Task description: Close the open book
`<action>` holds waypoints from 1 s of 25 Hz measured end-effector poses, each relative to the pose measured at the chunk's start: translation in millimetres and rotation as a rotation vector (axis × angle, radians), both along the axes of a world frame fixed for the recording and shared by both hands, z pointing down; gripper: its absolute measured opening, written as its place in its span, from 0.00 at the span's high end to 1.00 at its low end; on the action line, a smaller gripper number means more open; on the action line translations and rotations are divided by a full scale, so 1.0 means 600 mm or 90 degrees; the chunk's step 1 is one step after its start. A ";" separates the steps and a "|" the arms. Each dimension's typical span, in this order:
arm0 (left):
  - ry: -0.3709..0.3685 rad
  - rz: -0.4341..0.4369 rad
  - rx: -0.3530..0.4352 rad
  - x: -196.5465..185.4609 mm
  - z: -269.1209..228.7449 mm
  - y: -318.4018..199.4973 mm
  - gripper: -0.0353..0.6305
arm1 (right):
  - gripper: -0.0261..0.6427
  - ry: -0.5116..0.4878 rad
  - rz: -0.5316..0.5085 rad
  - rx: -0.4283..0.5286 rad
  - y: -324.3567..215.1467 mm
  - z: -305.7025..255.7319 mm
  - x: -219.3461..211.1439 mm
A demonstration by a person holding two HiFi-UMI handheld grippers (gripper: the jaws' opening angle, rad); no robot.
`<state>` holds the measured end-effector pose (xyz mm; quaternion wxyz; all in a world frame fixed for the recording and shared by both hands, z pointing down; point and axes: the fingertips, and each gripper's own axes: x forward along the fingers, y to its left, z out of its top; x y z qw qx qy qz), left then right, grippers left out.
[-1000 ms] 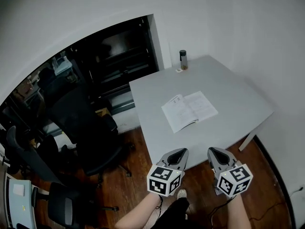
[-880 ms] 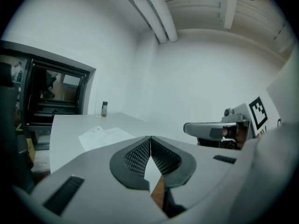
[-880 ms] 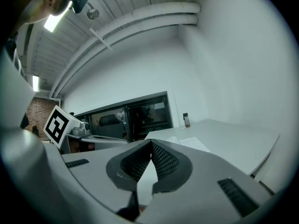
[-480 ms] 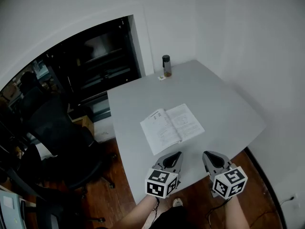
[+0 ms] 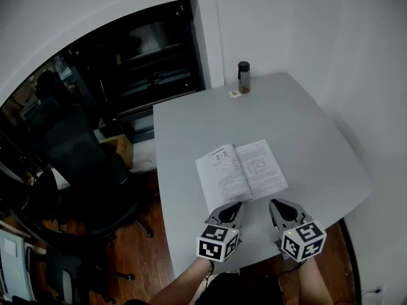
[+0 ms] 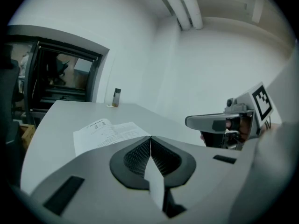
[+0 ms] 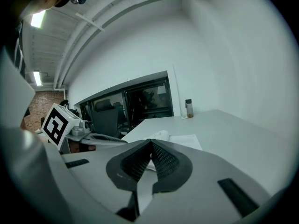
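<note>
A pale grey counter [image 5: 191,126] stands in the corner of white walls, with a wide dark glazed opening [image 5: 146,49] along its far left side. A black office chair [image 5: 89,164] stands on the wooden floor [image 5: 146,246] to the counter's left. The open book [image 5: 241,175] lies flat on the near half of the counter with its printed pages facing up. Its spine runs away from the person, and it sits slightly askew to the counter's edges. Just short of the book's near edge, the left tongs [image 5: 233,206] and the right tongs [image 5: 278,204] are held side by side over the counter's near rim, both pointing toward the book and tilted a little downward. Each pair of tongs is pressed together with nothing between the ribbed pads, and neither is seen touching the pages. A marker cube rides on the back of each. Well beyond the book, at the counter's far edge by the wall, a small dark-capped bottle [image 5: 243,77] stands upright. A tiny pale tag [image 5: 234,94] lies just beside its base.
</note>
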<state>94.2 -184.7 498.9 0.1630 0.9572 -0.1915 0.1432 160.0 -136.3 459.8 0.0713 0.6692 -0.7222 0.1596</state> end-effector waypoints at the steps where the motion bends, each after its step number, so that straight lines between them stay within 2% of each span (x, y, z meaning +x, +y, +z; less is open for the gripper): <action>1: -0.004 -0.010 -0.005 -0.001 0.006 -0.007 0.94 | 0.95 0.001 -0.011 -0.007 -0.010 0.005 0.001; 8: -0.039 -0.111 -0.039 -0.008 0.063 -0.034 0.94 | 0.95 0.019 -0.128 -0.056 -0.076 0.058 0.003; 12: -0.053 -0.180 -0.046 -0.010 0.083 -0.047 0.94 | 0.95 0.035 -0.233 -0.088 -0.105 0.094 -0.014; 17: -0.074 -0.294 -0.063 0.009 0.104 -0.045 0.94 | 0.95 0.117 -0.370 -0.118 -0.129 0.140 -0.009; 21: -0.092 -0.392 -0.091 -0.019 0.119 -0.030 0.94 | 0.69 0.168 -0.459 -0.140 -0.138 0.175 -0.035; 25: -0.099 -0.455 -0.107 -0.058 0.129 -0.023 0.94 | 0.67 0.287 -0.516 -0.142 -0.156 0.209 -0.064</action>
